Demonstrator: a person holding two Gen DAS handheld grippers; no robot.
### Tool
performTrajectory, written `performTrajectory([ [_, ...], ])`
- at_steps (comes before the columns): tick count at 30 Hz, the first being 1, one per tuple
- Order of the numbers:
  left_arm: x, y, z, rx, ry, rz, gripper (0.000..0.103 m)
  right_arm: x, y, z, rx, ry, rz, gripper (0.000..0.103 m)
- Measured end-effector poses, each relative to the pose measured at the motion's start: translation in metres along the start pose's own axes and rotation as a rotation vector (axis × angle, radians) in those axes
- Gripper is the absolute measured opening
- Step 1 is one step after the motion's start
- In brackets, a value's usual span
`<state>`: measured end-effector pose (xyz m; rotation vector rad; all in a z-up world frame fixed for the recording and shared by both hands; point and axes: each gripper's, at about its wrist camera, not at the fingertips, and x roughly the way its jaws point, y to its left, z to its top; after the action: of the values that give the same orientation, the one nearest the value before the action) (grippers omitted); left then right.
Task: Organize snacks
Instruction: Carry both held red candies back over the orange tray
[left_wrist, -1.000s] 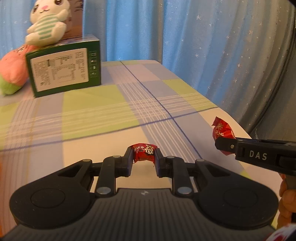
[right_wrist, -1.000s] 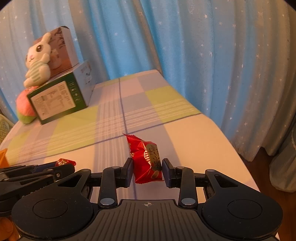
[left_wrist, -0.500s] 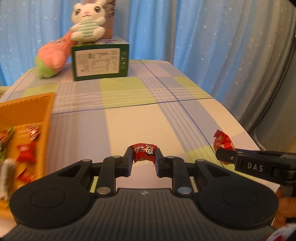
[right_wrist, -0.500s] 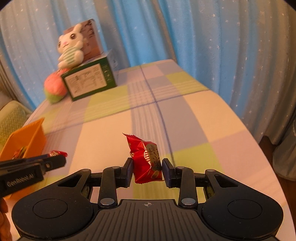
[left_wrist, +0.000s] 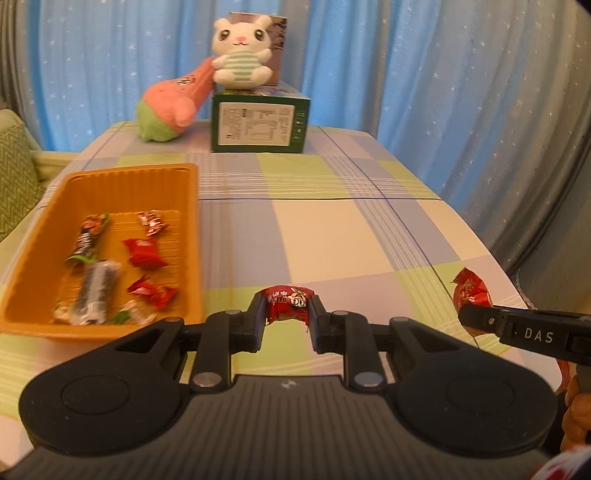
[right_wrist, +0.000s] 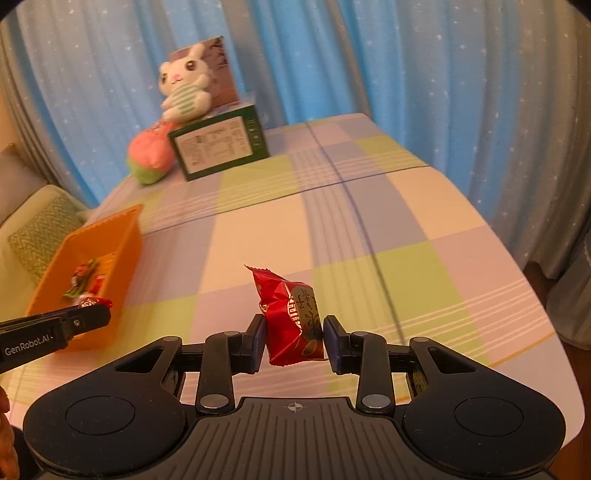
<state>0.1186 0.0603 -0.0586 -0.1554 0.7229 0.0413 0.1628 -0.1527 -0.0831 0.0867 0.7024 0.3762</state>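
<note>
left tool (left_wrist: 287, 320) around small candy (left_wrist: 289, 303)

Both hands swung leftward over the checked tablecloth (left_wrist: 332, 236): orange tray (left_wrist: 192, 206) with snacks, absent from the left wrist view a second ago, now sits fully in view at left. Green box (left_wrist: 258, 125) and plush rabbit (left_wrist: 242, 55) shifted toward centre; tray also entered the right wrist view.
</note>
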Motion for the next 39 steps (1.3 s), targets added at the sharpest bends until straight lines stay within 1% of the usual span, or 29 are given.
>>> performTrajectory([
  [8,-0.031,0.028,-0.008,-0.026,-0.007,0.042,0.021,-0.005,0.049,-0.005,-0.064,0.010,0.068,0.034],
  [19,-0.056,0.067,-0.012,-0.070,-0.017,0.093,0.021,0.002,0.109,-0.009,-0.160,0.031,0.154,0.034],
  [26,-0.063,0.085,-0.012,-0.097,-0.022,0.111,0.021,0.006,0.131,-0.010,-0.201,0.038,0.182,0.034],
  [39,-0.069,0.105,-0.008,-0.123,-0.026,0.132,0.021,0.015,0.155,-0.007,-0.240,0.045,0.212,0.034],
])
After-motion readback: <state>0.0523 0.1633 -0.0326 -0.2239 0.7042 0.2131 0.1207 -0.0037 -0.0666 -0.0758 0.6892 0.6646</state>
